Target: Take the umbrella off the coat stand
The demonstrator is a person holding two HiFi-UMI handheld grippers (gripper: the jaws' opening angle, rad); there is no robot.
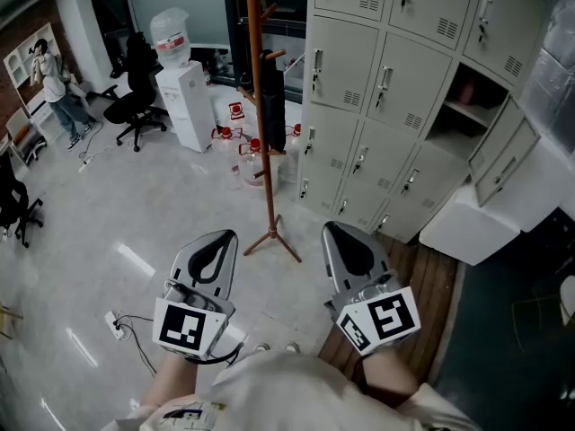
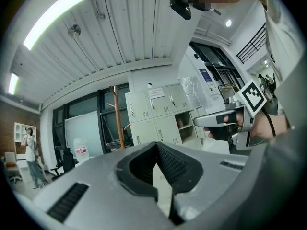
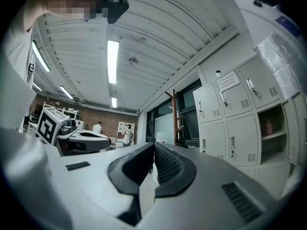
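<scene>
Grey lockers (image 1: 359,106) line the office wall ahead and to the right of both grippers. Straight ahead of them, well apart, stands the wooden coat stand (image 1: 269,205). The dark folded umbrella (image 1: 272,101) hangs from one of its pegs, close against the pole. The left gripper (image 1: 220,241) and the right gripper (image 1: 340,236) are side by side, each with its jaws pressed together on nothing. The approach looks barely begun. Next, one gripper must reach the stand, part its jaws, grip the umbrella near its handle and lift it clear of the peg.
</scene>
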